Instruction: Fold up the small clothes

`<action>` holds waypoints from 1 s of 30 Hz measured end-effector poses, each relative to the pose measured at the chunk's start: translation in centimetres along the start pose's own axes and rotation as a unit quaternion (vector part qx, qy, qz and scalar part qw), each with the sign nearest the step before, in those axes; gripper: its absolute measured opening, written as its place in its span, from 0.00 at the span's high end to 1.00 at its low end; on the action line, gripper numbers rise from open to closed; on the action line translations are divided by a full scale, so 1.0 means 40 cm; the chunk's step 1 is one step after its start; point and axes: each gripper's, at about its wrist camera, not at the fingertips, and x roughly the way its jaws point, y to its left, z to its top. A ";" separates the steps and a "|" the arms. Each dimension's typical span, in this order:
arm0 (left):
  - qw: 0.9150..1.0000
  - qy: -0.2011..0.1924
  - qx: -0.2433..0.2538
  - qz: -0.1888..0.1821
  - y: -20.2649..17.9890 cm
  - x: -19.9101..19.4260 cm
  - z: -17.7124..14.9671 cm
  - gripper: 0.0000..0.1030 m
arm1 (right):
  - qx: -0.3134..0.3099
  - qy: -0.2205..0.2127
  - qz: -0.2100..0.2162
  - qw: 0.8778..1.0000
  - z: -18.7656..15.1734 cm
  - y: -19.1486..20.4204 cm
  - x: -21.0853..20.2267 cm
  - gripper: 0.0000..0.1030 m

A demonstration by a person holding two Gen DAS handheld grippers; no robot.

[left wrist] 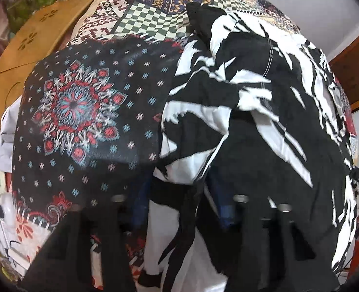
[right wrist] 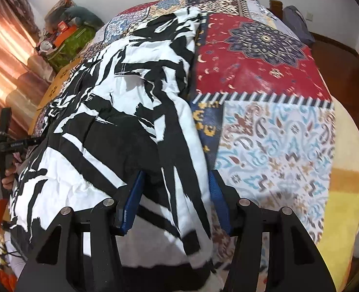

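1. Right hand-held gripper (right wrist: 174,202) pinches a fold of the black-and-white garment (right wrist: 121,102) spread ahead on the patchwork tabletop (right wrist: 272,131).
2. Left hand-held gripper (left wrist: 179,206): cloth between fingers, grip unclear.
3. Risk: a loose left hold drops its corner, skewing the fold.

A black-and-white garment (right wrist: 121,102) with jagged streak print lies crumpled and bunched on the patchwork cloth (right wrist: 264,77), stretching from the near edge toward the far end. Its folds are wrinkled, with a dark hem (left wrist: 199,12) at the far tip.

No text, label or number can be read anywhere.
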 end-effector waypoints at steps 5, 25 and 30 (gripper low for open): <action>0.999 -0.007 0.040 0.036 -0.046 0.011 0.033 0.93 | -0.021 -0.007 -0.001 1.000 0.033 0.016 0.029 0.84; 0.997 -0.029 0.023 0.067 0.028 -0.065 0.013 0.57 | -0.010 -0.011 -0.023 1.000 -0.006 -0.006 -0.050 0.72; 0.998 -0.012 0.008 0.058 0.078 -0.089 -0.079 0.55 | 0.011 0.003 -0.031 0.999 -0.078 -0.028 -0.084 0.68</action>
